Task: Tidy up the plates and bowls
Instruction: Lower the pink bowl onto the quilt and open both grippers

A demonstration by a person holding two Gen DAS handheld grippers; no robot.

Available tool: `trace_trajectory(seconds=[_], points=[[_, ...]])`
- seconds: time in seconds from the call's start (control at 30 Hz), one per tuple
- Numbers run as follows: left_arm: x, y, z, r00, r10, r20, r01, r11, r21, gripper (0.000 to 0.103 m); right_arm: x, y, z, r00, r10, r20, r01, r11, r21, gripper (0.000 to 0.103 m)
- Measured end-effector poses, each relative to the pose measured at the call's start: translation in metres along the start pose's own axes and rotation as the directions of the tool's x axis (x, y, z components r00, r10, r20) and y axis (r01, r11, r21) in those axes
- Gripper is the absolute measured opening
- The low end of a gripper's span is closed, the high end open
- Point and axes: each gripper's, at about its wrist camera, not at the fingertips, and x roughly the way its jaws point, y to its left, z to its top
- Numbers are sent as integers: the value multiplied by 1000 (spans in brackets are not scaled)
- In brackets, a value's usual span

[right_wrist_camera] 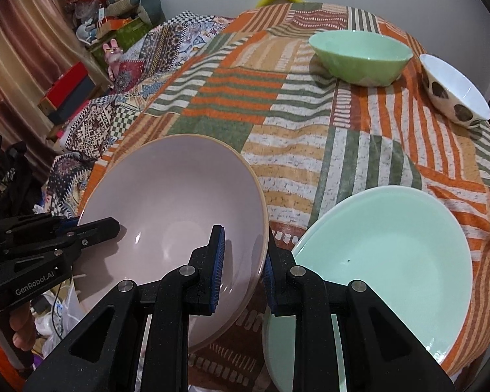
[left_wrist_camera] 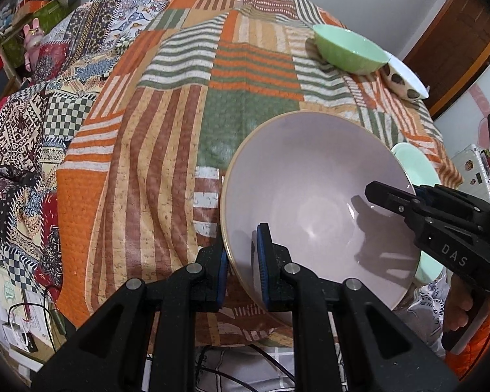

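Note:
A large pale pink bowl [left_wrist_camera: 313, 202] is held above the near edge of the patchwork table. My left gripper [left_wrist_camera: 243, 261] is shut on its left rim. My right gripper [right_wrist_camera: 243, 261] is shut on its right rim [right_wrist_camera: 261, 245]; it also shows in the left wrist view [left_wrist_camera: 395, 196]. A mint green plate [right_wrist_camera: 385, 245] lies on the table just right of the bowl. A green bowl [right_wrist_camera: 359, 57] and a white bowl with brown spots [right_wrist_camera: 454, 91] stand at the far right of the table.
The table's patchwork cloth [right_wrist_camera: 277, 114] has folds. Left of the table are a patterned blanket [left_wrist_camera: 25, 137], boxes and toys [right_wrist_camera: 114, 29]. Cables [left_wrist_camera: 48, 313] hang below the near edge. A door [left_wrist_camera: 457, 42] is at the far right.

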Motion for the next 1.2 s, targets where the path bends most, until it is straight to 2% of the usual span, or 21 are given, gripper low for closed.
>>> trace_trajectory(seconds=[0.43,0.63,0.83,1.2], points=[[11,0,-4,1000,18,-11,-18,1000,1,16,10,0,1,1000,3,-24,-4,1000,-10,22],[8,1,-5,1000,27,-15,-27,1000,-5,16,-1,-1,3,1000,10,6,-10,1000,-16,24],[-21,-3,0,996,62,62,-63,998,16,20,-23,-3,7,998,2,64,0,999,-35,27],[-72,-40,28,975,25,223,-45,996,82,34,-67,-25,19,982,-8,187,8,1000,1,34]])
